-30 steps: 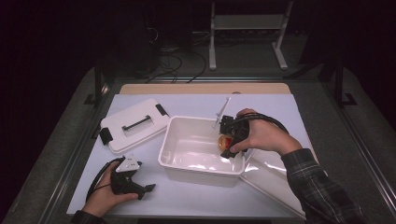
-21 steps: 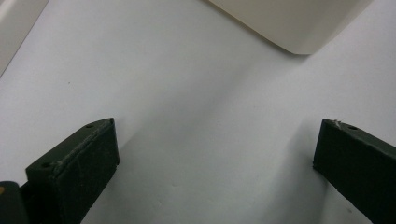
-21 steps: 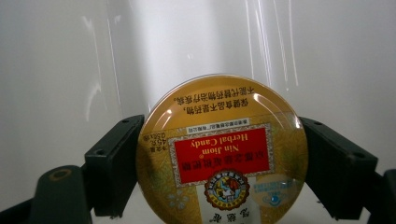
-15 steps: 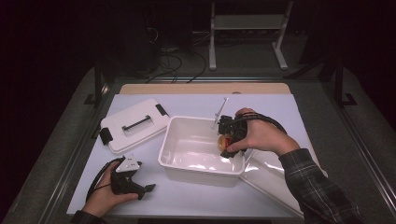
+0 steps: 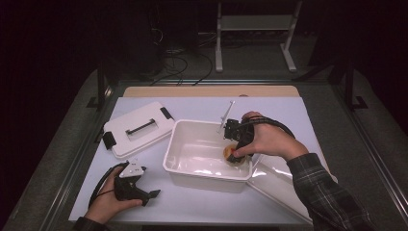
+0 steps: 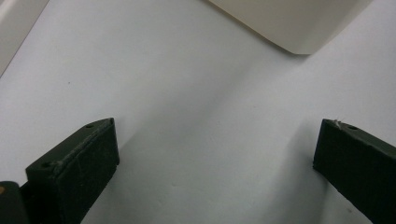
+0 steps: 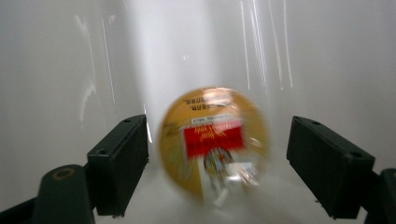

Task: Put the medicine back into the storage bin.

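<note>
Inside the white bin (image 5: 192, 168) at mid-worktop, near its right wall: a round yellow capsule (image 5: 227, 153) with a red label, blurred in the right gripper view (image 7: 215, 142). Right gripper (image 5: 234, 144) dipped over the bin's right rim, held in the right hand (image 5: 267, 139); fingers (image 7: 119, 163) spread wide, one to each side of the capsule, a gap visible on both sides, no contact. Capsule between the two fingers, against the pale bin wall behind it; resting on the floor of the bin or just above it, cannot tell because of the blur.

Left of the bin, on the light worktop (image 5: 192, 108): a white lid (image 5: 137, 127) with a black handle and black clips, lying flat, just beside the bin's far left corner. Right of the bin, a clear plastic lid (image 5: 279, 180) touching the bin's right edge, partly under the plaid sleeve (image 5: 327, 192).

Near the front left edge: left gripper (image 5: 139, 192) in the left hand (image 5: 108, 202), low on the worktop, well apart from the bin. Fingers (image 6: 79, 163) wide apart in the left gripper view, nothing between them but bare worktop, a corner of the bin (image 6: 289, 23) farther off.
</note>
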`<act>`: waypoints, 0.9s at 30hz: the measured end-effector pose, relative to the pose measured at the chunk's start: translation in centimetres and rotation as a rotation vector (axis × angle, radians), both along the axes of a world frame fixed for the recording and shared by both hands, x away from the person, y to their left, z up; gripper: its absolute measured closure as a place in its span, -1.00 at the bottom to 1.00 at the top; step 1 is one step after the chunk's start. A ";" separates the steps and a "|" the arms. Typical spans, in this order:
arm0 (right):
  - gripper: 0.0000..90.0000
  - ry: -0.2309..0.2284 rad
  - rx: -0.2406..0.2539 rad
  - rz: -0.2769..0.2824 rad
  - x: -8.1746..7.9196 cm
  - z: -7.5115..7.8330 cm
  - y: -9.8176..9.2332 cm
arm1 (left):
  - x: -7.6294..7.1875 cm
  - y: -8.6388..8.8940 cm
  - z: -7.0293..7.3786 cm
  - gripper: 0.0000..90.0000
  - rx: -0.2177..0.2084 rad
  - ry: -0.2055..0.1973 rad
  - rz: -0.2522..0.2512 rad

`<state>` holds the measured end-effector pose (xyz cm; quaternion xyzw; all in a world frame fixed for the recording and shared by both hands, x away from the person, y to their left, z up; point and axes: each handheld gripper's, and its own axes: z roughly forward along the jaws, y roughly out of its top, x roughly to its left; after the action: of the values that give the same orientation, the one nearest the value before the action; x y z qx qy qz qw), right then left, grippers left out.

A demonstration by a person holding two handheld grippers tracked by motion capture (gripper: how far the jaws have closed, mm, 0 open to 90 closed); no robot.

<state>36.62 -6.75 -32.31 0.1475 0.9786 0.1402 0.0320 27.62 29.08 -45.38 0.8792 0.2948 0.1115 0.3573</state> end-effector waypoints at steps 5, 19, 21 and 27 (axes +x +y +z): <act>-0.56 -0.011 0.014 0.000 -0.2 0.6 -0.1 | 0.0 0.0 0.0 -1.00 0.001 0.000 0.000; -0.54 -0.055 0.078 -0.059 -1.3 3.9 -3.6 | 0.0 0.0 0.0 -1.00 0.004 0.000 -0.003; -0.54 -0.059 0.081 -0.070 -1.5 4.2 -4.1 | 0.0 0.0 0.0 -1.00 0.005 0.000 -0.004; -0.54 -0.076 0.099 -0.111 -2.2 4.9 -6.0 | 0.0 0.0 0.0 -1.00 0.003 -0.001 -0.002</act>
<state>34.46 -12.77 -27.43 0.1974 0.9589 0.1918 0.0695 27.63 29.10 -45.37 0.8800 0.2934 0.1117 0.3563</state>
